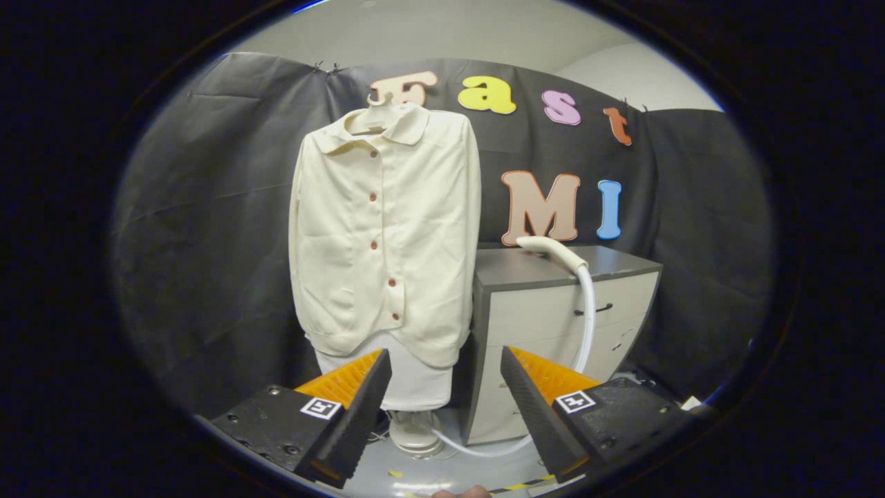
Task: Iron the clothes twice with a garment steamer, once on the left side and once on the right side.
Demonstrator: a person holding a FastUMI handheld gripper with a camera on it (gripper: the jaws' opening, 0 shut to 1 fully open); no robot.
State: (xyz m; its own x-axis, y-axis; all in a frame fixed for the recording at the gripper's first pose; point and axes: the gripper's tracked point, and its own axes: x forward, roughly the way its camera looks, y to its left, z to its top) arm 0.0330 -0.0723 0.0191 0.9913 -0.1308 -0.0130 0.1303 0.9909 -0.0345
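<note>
A cream button-up shirt (384,235) hangs on a white hanger (379,111) in front of the black cloth wall, well beyond my fingers. Its hem covers part of a white stand (415,394). The steamer head (552,252), white with a white hose (588,311), lies on top of a grey cabinet (553,325) to the right of the shirt. The hose runs down the cabinet front and curls along the floor to a round white base (417,432). My gripper (446,366) is open, far short of both, with nothing between its fingers.
The grey cabinet with light drawers stands right beside the shirt. Black cloth wall (207,228) closes the back and both sides. Yellow-black tape (525,482) marks the pale floor near my fingers. A fingertip (460,492) shows at the very bottom.
</note>
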